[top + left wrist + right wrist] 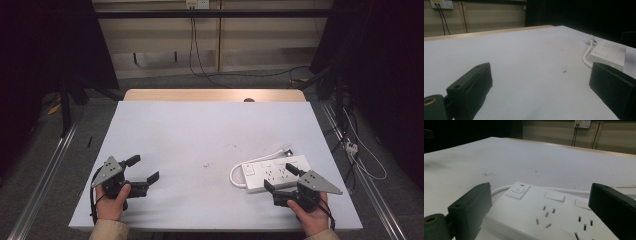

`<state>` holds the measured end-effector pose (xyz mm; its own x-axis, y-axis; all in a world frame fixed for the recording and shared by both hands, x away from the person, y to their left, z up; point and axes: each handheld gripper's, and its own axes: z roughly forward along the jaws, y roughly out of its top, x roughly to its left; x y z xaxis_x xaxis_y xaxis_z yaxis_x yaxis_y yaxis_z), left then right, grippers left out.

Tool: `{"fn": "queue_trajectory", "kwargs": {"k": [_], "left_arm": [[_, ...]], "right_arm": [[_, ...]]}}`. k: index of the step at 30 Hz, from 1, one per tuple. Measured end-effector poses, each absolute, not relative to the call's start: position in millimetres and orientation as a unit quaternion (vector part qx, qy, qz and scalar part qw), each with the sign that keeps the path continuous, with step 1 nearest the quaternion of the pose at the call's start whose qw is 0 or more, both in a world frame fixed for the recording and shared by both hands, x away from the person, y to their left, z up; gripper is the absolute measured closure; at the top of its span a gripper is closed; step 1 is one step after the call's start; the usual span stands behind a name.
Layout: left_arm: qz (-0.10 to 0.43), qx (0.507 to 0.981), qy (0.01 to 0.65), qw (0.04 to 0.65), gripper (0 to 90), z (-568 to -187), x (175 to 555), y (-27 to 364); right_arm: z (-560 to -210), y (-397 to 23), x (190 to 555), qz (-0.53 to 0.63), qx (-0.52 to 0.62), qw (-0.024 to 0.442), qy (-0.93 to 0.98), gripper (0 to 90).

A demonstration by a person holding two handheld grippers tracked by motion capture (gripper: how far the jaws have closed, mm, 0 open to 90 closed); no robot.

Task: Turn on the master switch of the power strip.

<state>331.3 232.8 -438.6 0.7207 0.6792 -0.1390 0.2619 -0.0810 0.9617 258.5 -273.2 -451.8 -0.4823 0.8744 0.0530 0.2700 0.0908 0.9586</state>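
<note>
High view, table stock: one white-topped table (200, 145) with a bare wood strip along its far edge; one white power strip (274, 173) lying flat near the right front corner, its white cord (235, 176) looping off the left end and its plug (287, 148) lying just beyond the far edge of the strip.

Left gripper (142, 169), held in the person's left hand (113, 200) at the front left of the table: jaws spread wide, nothing between them, well apart from the power strip. Left gripper view confirms bare tabletop between the two black jaws, with the strip off to the right.

Right gripper (281, 177), held in the right hand (311, 214) at the front right: jaws spread wide, standing just over the near edge of the power strip. Right gripper view shows the strip's top face between the jaws; whether either pad touches the casing cannot be told.

Markings: no brand name or lettering readable anywhere. Strip carries one square push switch (518, 190) with a power symbol and a small red bar beside it, two blank raised covers, and rows of socket slots. Small dark specks (206, 165) mark the table's middle.

Hidden or unclear: strip's right end cut off by the right jaw in the right gripper view; its near edge covered by the gripper in the high view. Wall outlet (583, 123) with two dark cables, far off, too small to read. Surroundings beyond the table are dark.
</note>
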Motion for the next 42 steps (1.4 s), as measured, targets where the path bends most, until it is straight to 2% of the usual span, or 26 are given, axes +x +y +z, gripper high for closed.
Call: {"fn": "queue_trajectory", "kwargs": {"k": [17,42], "left_arm": [[0.176,0.708,0.329,0.6,4.2,-437,331,234],[0.177,0.704,0.328,0.605,4.3,-436,326,238]], "right_arm": [[-450,-270,263,0.525,0.417,0.286,0.684,5.9],[-445,-260,282,0.521,0.415,0.275,0.693,14.3]]}}
